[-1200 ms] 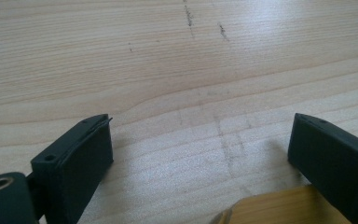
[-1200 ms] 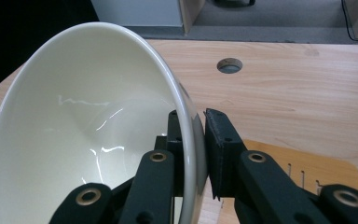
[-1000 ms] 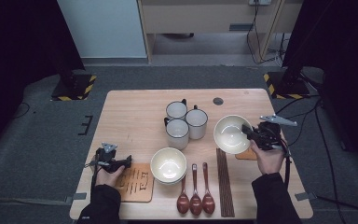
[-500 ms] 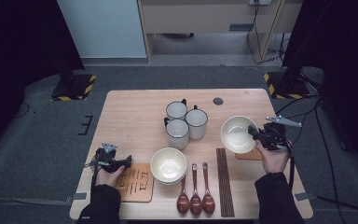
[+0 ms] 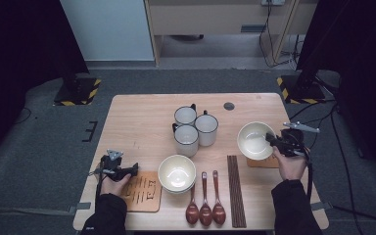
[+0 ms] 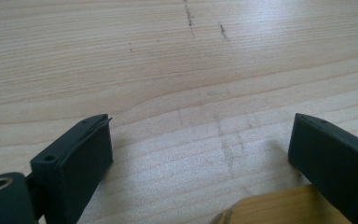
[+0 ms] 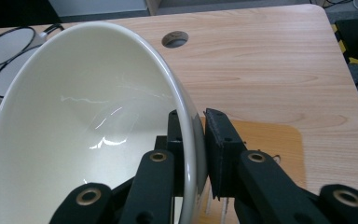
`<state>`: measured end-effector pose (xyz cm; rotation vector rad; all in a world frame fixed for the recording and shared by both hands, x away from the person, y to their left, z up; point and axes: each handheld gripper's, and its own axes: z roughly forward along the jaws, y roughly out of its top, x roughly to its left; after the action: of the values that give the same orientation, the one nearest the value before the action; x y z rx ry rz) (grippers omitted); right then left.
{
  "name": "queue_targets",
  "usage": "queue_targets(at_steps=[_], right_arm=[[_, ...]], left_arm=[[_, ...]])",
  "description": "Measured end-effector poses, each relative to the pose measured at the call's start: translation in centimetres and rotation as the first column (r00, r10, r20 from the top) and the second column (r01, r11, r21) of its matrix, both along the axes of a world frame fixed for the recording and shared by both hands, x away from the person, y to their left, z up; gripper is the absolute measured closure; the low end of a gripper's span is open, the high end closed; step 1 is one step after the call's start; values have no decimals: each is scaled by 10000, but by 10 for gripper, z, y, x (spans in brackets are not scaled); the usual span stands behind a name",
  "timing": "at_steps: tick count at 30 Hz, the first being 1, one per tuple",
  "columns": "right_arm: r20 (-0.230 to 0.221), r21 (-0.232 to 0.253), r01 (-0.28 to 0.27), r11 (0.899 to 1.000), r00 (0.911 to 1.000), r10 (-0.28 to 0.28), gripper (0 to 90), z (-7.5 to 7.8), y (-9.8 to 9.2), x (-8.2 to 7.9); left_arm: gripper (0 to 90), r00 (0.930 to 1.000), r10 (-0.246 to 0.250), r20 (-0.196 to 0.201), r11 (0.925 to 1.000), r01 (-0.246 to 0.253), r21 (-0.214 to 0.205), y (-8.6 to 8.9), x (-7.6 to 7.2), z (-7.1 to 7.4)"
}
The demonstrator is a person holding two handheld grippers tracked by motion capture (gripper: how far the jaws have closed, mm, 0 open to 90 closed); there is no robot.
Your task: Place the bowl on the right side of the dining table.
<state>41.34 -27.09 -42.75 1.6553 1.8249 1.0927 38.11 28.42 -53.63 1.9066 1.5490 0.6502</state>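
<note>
Two tongs: my right tongs (image 7: 193, 140) pinch the white bowl's (image 5: 254, 139) rim near the surface's (image 5: 142, 117) right edge, seemingly above a coaster (image 7: 265, 135); left tongs (image 6: 200, 158) gape empty over bare wood.

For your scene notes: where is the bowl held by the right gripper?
In the high view, the bowl is at the table's right, over a wooden coaster, right of the mugs.
</note>
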Motion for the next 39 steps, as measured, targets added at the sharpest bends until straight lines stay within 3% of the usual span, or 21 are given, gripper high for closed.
queue_targets(at_steps=[21, 39], right_arm=[[-584, -172, 650, 9977, 9961, -659, 809, -22, -22, 13], [-1132, -390, 913, 9951, 9890, -952, 811, -40, -27, 25]], left_arm=[[53, 10000, -3, 0, 10000, 3, -1, 0, 0, 0], [53, 10000, -4, -2, 10000, 4, -1, 0, 0, 0]])
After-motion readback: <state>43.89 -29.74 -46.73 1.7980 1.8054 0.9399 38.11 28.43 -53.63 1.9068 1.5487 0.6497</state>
